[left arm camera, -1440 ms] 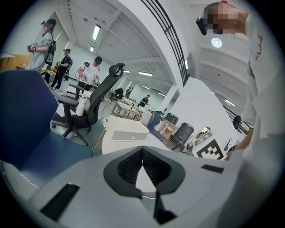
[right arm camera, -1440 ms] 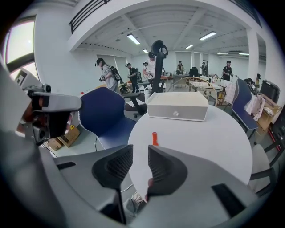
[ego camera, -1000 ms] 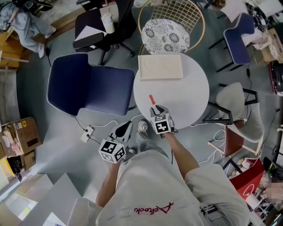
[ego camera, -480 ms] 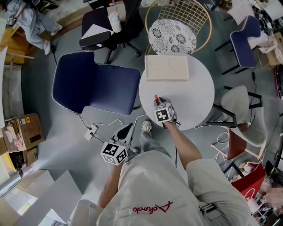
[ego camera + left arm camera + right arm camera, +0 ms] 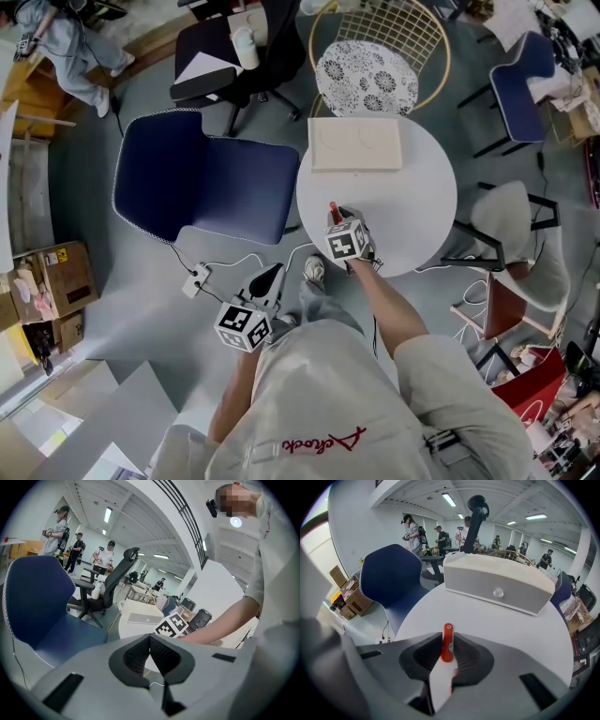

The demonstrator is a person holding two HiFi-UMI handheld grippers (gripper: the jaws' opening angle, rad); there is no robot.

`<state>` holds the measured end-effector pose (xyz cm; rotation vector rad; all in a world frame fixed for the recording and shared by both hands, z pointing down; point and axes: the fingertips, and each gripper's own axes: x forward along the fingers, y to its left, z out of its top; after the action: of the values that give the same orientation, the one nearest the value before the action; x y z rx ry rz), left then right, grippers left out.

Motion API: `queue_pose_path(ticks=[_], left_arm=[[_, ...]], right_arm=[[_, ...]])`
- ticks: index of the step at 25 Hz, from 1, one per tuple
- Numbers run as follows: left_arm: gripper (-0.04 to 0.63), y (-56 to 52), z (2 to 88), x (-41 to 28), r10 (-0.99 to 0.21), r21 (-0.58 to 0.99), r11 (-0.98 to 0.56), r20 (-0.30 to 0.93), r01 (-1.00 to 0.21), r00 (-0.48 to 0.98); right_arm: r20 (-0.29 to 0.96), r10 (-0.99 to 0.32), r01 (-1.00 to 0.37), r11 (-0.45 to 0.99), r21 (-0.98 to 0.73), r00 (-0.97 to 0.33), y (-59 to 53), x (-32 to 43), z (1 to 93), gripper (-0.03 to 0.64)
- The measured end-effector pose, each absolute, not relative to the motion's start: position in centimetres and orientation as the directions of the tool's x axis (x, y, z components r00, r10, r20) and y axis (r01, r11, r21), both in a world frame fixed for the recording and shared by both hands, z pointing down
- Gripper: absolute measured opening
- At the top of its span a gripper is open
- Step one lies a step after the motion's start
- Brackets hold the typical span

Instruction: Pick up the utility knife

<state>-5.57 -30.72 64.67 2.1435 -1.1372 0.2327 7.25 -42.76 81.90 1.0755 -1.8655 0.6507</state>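
Note:
The utility knife [image 5: 442, 679], white with a red end [image 5: 332, 208], lies on the round white table [image 5: 412, 220] near its front edge. My right gripper [image 5: 338, 219] points steeply down over it. In the right gripper view the knife runs lengthwise between the jaws of that gripper [image 5: 447, 654]. The jaws are closing on it, with a thin gap still showing beside the red end. My left gripper [image 5: 266, 279] hangs off the table to the left, above the floor. Its pads [image 5: 140, 651] meet at the tips with nothing between them.
A white rectangular box [image 5: 354, 143] lies at the table's far side. A blue chair [image 5: 206, 178] stands left of the table and a wire chair with a patterned cushion [image 5: 366, 75] behind it. A power strip [image 5: 195, 279] and cable lie on the floor.
My right gripper has slid forward along the knife, so only the red end now shows beyond it in the head view. The left gripper has barely moved.

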Motion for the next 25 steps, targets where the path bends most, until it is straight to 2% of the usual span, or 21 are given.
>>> queue_pose_path(ticks=[1, 15, 25], left_arm=[[0.012, -30.8, 64.7, -5.6, -0.66, 0.491, -0.379, 0.451, -0.784, 0.601], [0.012, -30.9, 64.2, -5.5, -0.656, 0.484, -0.411, 0.432, -0.773, 0.619], [0.012, -32.1, 62.6, -5.1, -0.672, 0.464, -0.466, 0.367, -0.753, 0.643]], right_arm=[[0.874, -0.416, -0.868, 0.497, -0.013, -0.251, -42.8, 7.2, 82.0, 0.069], [0.885, -0.385, -0.859, 0.512, -0.031, -0.262, -42.3, 7.4, 82.0, 0.066], [0.816, -0.494, -0.858, 0.513, -0.007, -0.302, -40.2, 6.7, 75.7, 0.066]])
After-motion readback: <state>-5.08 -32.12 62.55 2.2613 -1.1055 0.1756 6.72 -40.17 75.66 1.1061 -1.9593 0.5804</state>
